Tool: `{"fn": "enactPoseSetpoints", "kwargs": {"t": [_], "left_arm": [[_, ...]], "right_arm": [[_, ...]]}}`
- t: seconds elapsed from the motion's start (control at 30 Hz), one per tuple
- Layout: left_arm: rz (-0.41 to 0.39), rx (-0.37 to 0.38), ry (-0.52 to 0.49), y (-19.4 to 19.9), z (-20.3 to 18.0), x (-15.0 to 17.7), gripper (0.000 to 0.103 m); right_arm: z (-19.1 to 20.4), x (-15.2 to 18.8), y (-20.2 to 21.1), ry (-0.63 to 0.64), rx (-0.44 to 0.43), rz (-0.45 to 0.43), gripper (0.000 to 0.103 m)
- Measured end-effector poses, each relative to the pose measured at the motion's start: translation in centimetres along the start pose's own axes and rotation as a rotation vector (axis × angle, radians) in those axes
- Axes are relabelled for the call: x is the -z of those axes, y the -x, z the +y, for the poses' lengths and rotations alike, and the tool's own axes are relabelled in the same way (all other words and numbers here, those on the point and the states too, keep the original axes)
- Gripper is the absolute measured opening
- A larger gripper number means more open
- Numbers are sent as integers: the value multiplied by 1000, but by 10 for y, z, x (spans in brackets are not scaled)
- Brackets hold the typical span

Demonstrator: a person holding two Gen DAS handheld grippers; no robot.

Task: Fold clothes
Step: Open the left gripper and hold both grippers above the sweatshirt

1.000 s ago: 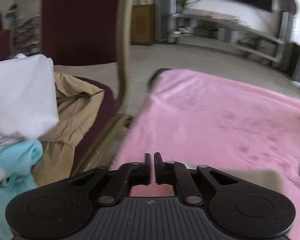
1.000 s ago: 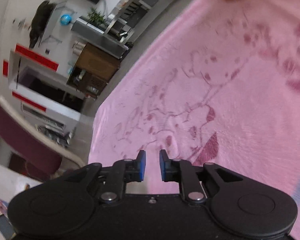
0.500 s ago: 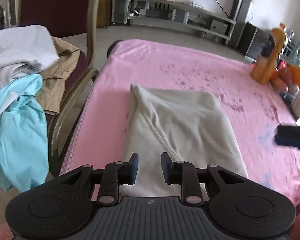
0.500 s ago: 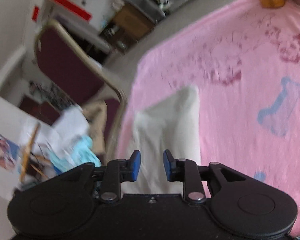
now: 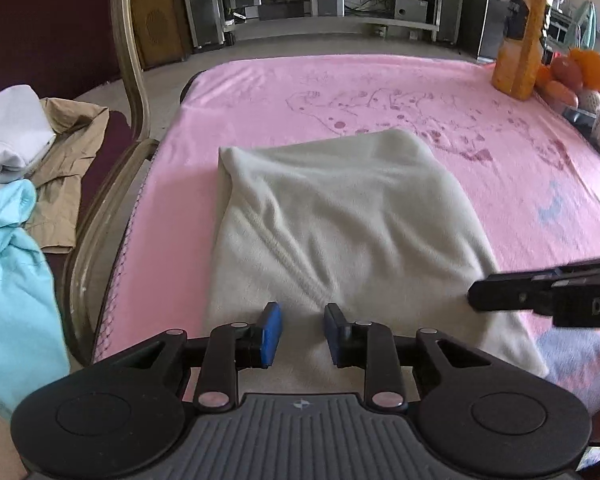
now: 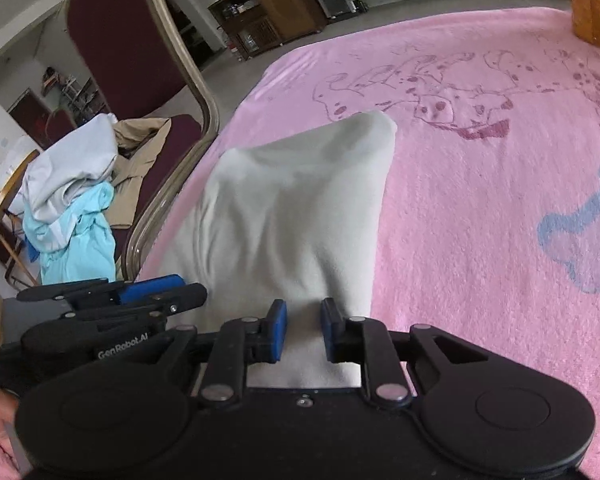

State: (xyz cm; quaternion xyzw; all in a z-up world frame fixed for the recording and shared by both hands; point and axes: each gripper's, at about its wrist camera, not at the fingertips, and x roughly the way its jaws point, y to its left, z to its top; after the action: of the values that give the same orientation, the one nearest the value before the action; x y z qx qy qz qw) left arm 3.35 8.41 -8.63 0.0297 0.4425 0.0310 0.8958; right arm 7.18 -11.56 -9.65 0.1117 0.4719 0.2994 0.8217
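Grey-green garment [image 5: 340, 216] spread on the pink blanket [image 5: 380, 92], both grippers at its near hem.

The left gripper [image 5: 302, 334] and right gripper [image 6: 303, 330] hover with fingers parted, cloth showing in each gap; contact with the fabric seems likely but is hard to confirm.

One pale grey-green fleece garment [image 5: 340, 216] lies on one pink printed blanket [image 5: 380, 80]. One maroon padded chair with a brass-coloured frame [image 5: 136, 92] carries three loose garments: one white [image 5: 8, 136], one tan [image 5: 68, 148], one light blue [image 5: 12, 280]. Two black two-finger grippers are counted: left [image 5: 300, 330], right [image 6: 303, 326]. One orange plastic bottle [image 5: 520, 40].
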Motion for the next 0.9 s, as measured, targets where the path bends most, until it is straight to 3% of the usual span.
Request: {"fn": "enactPoseSetpoints", "kwargs": {"t": [0.13, 0.23, 0.33, 0.4, 0.5, 0.57, 0.63, 0.77, 0.9], "left_arm": [[68, -43, -28, 11, -4, 20, 27], [52, -61, -71, 29, -13, 37, 26], [104, -38, -14, 37, -7, 49, 27], [71, -23, 62, 45, 3, 49, 25], [-52, -15, 129, 62, 13, 43, 25], [-69, 1, 148, 59, 15, 39, 24], [-58, 19, 143, 50, 11, 34, 22], [-21, 28, 63, 35, -8, 29, 22], [27, 10, -13, 28, -20, 36, 23]], "right_arm": [[6, 19, 16, 44, 35, 44, 19], [10, 33, 28, 78, 62, 78, 23], [14, 47, 39, 111, 89, 111, 24], [12, 49, 49, 99, 78, 89, 24], [10, 46, 57, 70, 36, 39, 24], [12, 44, 60, 67, 15, 7, 20], [16, 42, 57, 76, -13, -7, 13], [26, 41, 44, 106, -82, 4, 13], [34, 45, 21, 136, -70, 72, 13]]}}
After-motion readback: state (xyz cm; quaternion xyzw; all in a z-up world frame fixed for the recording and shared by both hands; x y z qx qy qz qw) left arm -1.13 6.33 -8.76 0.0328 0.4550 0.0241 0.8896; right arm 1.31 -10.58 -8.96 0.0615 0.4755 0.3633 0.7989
